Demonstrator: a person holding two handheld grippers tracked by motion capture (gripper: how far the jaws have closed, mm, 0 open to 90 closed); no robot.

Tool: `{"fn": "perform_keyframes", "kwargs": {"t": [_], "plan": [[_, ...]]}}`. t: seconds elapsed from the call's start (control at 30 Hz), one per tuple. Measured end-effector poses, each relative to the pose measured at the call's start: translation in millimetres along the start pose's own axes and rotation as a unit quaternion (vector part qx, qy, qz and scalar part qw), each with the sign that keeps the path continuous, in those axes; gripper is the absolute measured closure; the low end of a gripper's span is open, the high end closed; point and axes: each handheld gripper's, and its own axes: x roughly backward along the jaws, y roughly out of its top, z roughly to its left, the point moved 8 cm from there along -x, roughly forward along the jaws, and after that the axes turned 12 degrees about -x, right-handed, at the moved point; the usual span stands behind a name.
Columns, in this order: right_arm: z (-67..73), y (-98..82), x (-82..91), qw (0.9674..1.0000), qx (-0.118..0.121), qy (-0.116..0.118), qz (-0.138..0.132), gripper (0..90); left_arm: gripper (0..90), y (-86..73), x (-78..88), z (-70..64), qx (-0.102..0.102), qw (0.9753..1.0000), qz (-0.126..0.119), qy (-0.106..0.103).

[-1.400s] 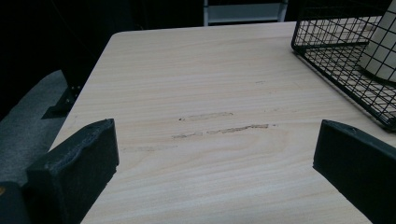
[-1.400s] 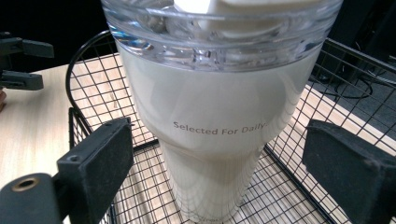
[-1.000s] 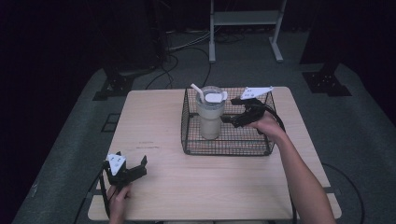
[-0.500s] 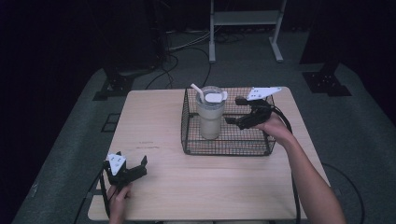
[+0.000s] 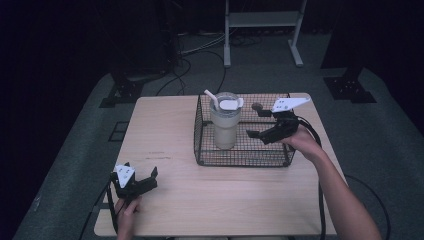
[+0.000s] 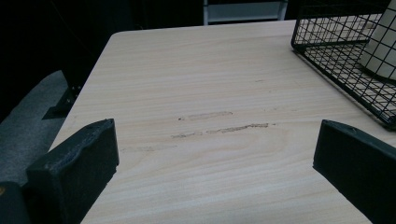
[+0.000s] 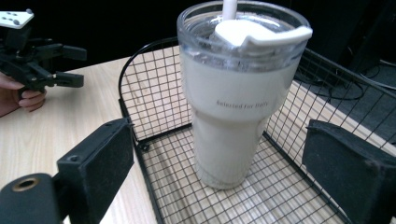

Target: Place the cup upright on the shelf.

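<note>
High view: fixed above the person's side, looking forward and down on the whole table (image 5: pixel 165 130). Left gripper view: low over the near-left tabletop, facing across bare wood toward the wire basket (image 6: pixel 327 51). Right gripper view: close at the basket rim, aimed at the tumbler (image 7: pixel 236 112). All three views share the basket and tumbler.

One tumbler (image 5: pixel 224 122), one wire basket (image 5: pixel 240 159), two hand-held grippers (image 5: pixel 142 184).

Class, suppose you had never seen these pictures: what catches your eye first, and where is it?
A tall white tumbler with a clear lid and straw stands upright in a black wire basket on the far half of the table. The right gripper faces it, open, over the basket. The left gripper sits open near the front-left corner.
</note>
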Motion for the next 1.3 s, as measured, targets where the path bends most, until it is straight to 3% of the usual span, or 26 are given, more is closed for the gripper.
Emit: {"fn": "perform_keyframes", "kwargs": {"t": [0.33,0.93,1.3], "plan": [[5.9,-11.5,13.1,1.0000,0.001,0.006,-0.002,8.3,0.0,-0.2,0.1,-0.1,-0.002,1.0000,0.002,0.000],[25.7,-39.3,20.4,0.9994,0.011,0.029,0.015,8.3,0.0,-0.1,0.1,-0.9,-0.003,1.0000,0.001,0.001],[31.2,-56.9,30.0,0.9994,0.011,0.030,0.016,8.3,0.0,-0.3,0.2,-1.2,-0.005,1.0000,0.003,0.000]]}}
